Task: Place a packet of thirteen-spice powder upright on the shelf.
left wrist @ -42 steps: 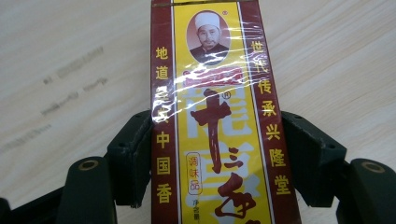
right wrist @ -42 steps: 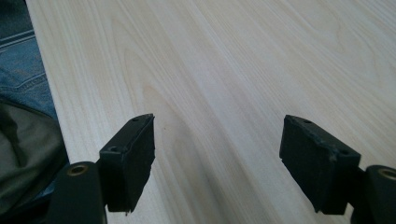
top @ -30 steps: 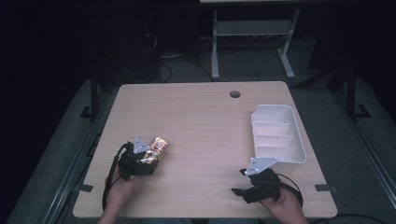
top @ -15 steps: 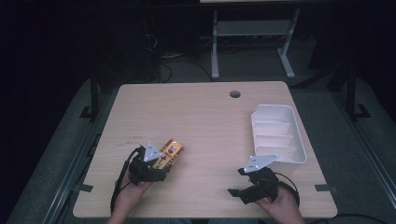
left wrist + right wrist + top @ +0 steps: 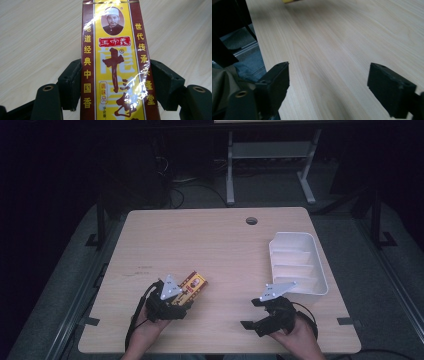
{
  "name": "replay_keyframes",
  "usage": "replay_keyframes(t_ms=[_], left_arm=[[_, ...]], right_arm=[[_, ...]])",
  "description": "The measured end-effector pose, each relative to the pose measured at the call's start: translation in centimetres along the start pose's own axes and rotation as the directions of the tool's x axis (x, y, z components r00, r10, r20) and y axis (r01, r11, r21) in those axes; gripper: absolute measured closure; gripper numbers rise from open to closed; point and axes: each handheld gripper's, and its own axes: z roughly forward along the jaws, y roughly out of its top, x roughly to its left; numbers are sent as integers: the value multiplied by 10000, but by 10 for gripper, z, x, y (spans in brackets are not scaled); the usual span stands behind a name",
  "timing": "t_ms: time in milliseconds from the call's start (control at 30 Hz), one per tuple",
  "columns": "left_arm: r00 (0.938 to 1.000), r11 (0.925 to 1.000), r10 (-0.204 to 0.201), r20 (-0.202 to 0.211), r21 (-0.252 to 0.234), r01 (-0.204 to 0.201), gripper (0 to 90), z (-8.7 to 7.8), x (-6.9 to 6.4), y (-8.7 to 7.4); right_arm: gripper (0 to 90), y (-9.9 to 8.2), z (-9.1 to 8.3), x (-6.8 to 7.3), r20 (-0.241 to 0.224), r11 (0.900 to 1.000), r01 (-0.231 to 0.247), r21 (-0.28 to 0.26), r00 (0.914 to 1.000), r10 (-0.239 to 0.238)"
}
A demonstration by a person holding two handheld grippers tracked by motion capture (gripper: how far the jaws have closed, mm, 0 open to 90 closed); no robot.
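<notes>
Dark floor and metal stand legs surround a pale wooden table (image 5: 220, 245) with a round cable hole (image 5: 251, 220) near its far edge. Close to the near edge, left of centre, the left gripper (image 5: 176, 296) has its jaws clamped on the two long sides of a yellow-and-maroon seasoning box (image 5: 192, 286); in the left gripper view the box (image 5: 117, 62) runs straight out between the black pads, wrapped in glossy film and printed with Chinese characters. Gripping it across its narrow width, low on its length, looks meant to keep the slick carton from twisting while it is carried. Whether its far end touches the wood or sits just clear of it I cannot tell.

Near the right part of the near edge, the right gripper (image 5: 260, 312) stands with jaws spread and nothing between them; its jaws have just been opening and then eased slightly back, and in its own view only bare wood lies between the pads (image 5: 277, 80).

By the right edge sits a white divided tray (image 5: 322, 280), apparently with nothing in its compartments, probably the destination. Between box and tray the tabletop is bare, so a sideways carry should be unobstructed, the free gripper being the one thing near the path. Both hands work close to the near edge, leaving little margin there.
</notes>
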Motion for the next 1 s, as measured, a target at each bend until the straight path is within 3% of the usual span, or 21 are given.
replay_keyframes(t_ms=[300,467,700,1000], left_arm=[[9988,9992,396,299,-72,-395,320,6,-12,5],[9980,9983,523,369,-283,-512,320,6,-15,6],[9962,9968,706,513,-404,-686,320,6,-21,6],[9892,9913,1257,749,-493,-1223,320,8,-34,7]], right_arm=[[251,11,1,-1,-126,9997,-106,217,9999,109],[286,22,3,-5,-263,9979,-118,644,9996,136],[300,35,6,-5,-207,9990,-134,420,9997,143],[299,33,9,-6,-237,9989,-322,337,9992,330]])
